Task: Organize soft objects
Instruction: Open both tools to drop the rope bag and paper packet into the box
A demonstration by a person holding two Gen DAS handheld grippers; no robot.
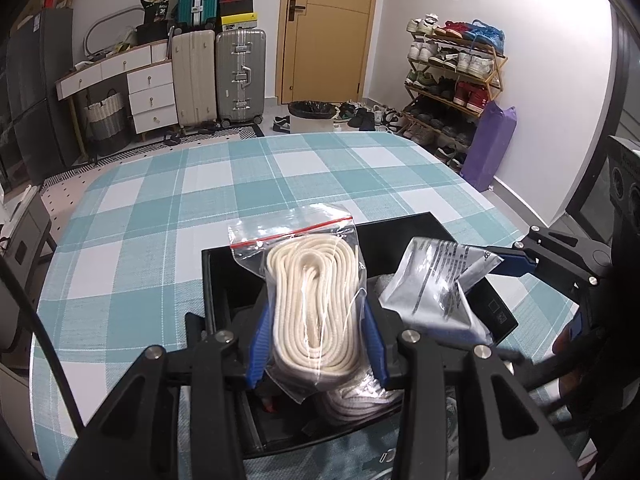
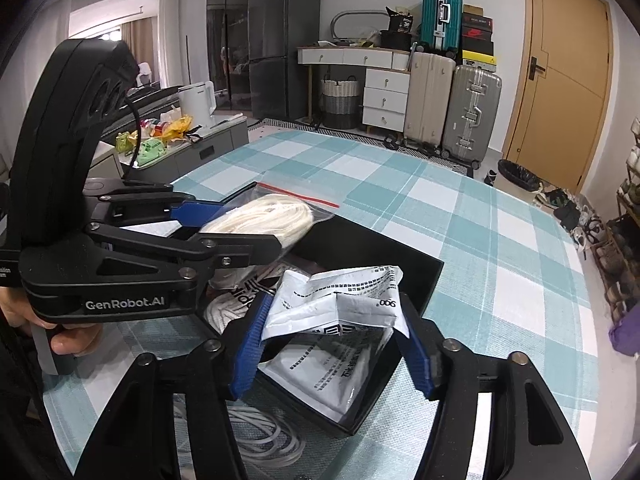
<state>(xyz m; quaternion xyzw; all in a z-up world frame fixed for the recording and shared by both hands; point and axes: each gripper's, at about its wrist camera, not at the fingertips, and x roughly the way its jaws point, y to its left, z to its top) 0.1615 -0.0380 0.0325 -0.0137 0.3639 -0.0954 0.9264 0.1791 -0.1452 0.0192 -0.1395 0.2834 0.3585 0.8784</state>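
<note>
Clear zip bag (image 1: 308,304) of coiled cream cord — crinkled printed packet (image 2: 340,300), black box (image 2: 416,276)

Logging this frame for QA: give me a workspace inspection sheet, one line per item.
Surface: table with teal-and-white checked cloth.
Job's things: black box open on the cloth; zip bag of cream cord; white printed packet; another printed packet lying in the box.
Clutter: loose white cord beside the box.
Grippers: left tongs shut on the zip bag; right tongs shut on the white printed packet, both over the box.
Cables: black lead behind the left tool.
Surroundings: suitcases, shoe rack, door.
</note>
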